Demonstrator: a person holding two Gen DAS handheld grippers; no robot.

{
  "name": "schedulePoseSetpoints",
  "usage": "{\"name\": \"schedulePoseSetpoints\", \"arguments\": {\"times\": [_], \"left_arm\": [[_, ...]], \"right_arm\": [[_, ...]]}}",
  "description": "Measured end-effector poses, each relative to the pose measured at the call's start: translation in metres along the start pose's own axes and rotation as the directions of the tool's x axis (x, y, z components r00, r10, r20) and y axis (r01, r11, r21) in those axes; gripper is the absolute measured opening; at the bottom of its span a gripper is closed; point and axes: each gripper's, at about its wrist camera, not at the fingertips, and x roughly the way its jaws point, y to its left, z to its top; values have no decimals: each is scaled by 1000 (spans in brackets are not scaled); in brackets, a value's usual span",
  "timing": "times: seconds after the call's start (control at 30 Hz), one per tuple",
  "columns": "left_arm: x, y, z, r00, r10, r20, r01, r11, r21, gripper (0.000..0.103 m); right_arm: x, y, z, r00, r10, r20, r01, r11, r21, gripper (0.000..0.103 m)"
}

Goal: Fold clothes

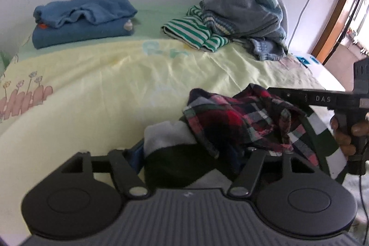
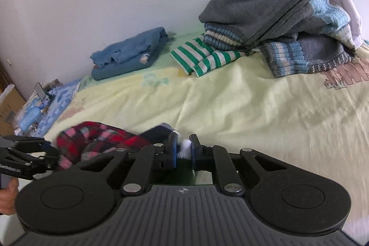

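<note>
Your right gripper (image 2: 183,150) was clamped on the white-and-green edge of the plaid garment (image 1: 233,121), its blue pads pressing the cloth from both sides, low over the near edge of the bed (image 1: 115,75). Your left gripper (image 1: 191,153) was also at this garment, but its fingertips were covered by the cloth, so I cannot tell if it was closed on it or only apart around it. The plaid garment, red and dark with a grey and a dark part, hung bunched between the two grippers near the front edge of the yellow sheet. In the left wrist view your right hand (image 1: 346,133) held the handle of the right gripper at the right side. At the far edge of the bed, against the wall, the folded blue clothes (image 1: 80,17) lay in a neat stack toward the left corner. Well apart from it, toward the far right corner, lay the unfolded pile (image 2: 288,15) with a grey-blue knitted sweater on top and a green-striped garment (image 2: 203,57) under its left side.
</note>
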Motion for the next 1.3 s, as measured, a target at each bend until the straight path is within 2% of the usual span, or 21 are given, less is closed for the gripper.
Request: {"name": "schedulePoseSetpoints", "arguments": {"times": [0.07, 0.13, 0.23, 0.3, 0.37, 0.53, 0.77, 0.97, 1.13, 1.2, 1.3], "left_arm": [[-3, -2, -1, 1000, 14, -5, -14, 1000, 12, 72], [-6, -5, -1, 1000, 28, -10, -27, 999, 24, 82], [-10, -8, -2, 999, 49, -17, -48, 998, 43, 86], [-13, -11, -3, 998, 62, -22, -61, 997, 55, 94], [-18, -13, -6, 993, 108, -52, -105, 993, 59, 94], [-25, -20, -20, 984, 137, -116, -142, 989, -38, 95], [-25, -15, -34, 985, 87, -152, -111, 981, -158, 98], [-20, -4, -37, 982, 33, -184, -76, 970, -231, 100], [-32, 1, -37, 985, 10, -172, -49, 973, -225, 100], [-38, 5, -39, 986, -26, -167, -15, 971, -239, 100], [-34, 3, -41, 980, -51, -190, 5, 972, -234, 100]], "right_arm": [[-3, 0, 6, 1000, -6, -16, 6, 1000, 6, 16], [-17, 0, 11, 1000, -16, 12, 16, 999, 28, 29], [-44, -4, 13, 999, -25, 25, 23, 997, 80, 48], [-60, -6, 13, 1000, -24, 5, 23, 994, 110, 49], [-70, -5, 10, 999, -23, -27, 26, 992, 122, 51], [-83, 9, -10, 993, -19, -114, 33, 992, 123, 56], [-90, 19, -39, 981, -19, -191, 46, 989, 140, 60], [-87, 19, -52, 976, -6, -215, 47, 981, 186, 62], [-90, 23, -53, 981, -3, -195, 44, 978, 204, 62], [-94, 28, -52, 984, 1, -180, 34, 981, 189, 62], [-94, 31, -53, 983, -22, -185, 54, 984, 172, 62]]}}
